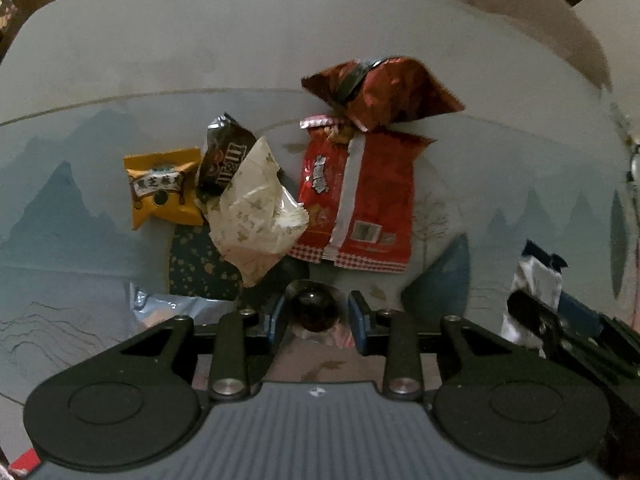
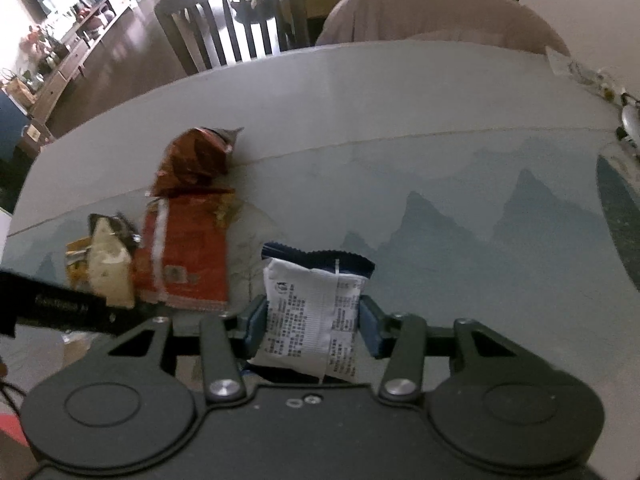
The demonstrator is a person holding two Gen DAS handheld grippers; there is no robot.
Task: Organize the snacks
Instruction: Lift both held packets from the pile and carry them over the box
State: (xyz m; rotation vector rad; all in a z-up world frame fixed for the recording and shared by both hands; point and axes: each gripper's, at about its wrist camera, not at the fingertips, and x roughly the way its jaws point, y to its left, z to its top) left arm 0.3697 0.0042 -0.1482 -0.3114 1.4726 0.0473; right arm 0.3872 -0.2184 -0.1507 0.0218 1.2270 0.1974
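- The brown crinkled pouch [image 1: 226,152] reads "m&m"; it lies between the yellow packet [image 1: 162,188] with Chinese characters and the white paper wrapper [image 1: 256,208].
- The flat red bag [image 1: 360,204] shows a silver seam.
- The left gripper [image 1: 316,316] clamps a dark round candy [image 1: 314,308] in clear wrap.
- The right gripper [image 2: 312,322] clamps a white sachet [image 2: 310,312] with small print, just above the table [image 2: 400,100].

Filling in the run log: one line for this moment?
left gripper: shut on dark round candy | right gripper: shut on white-and-navy packet | red snack bag: on table
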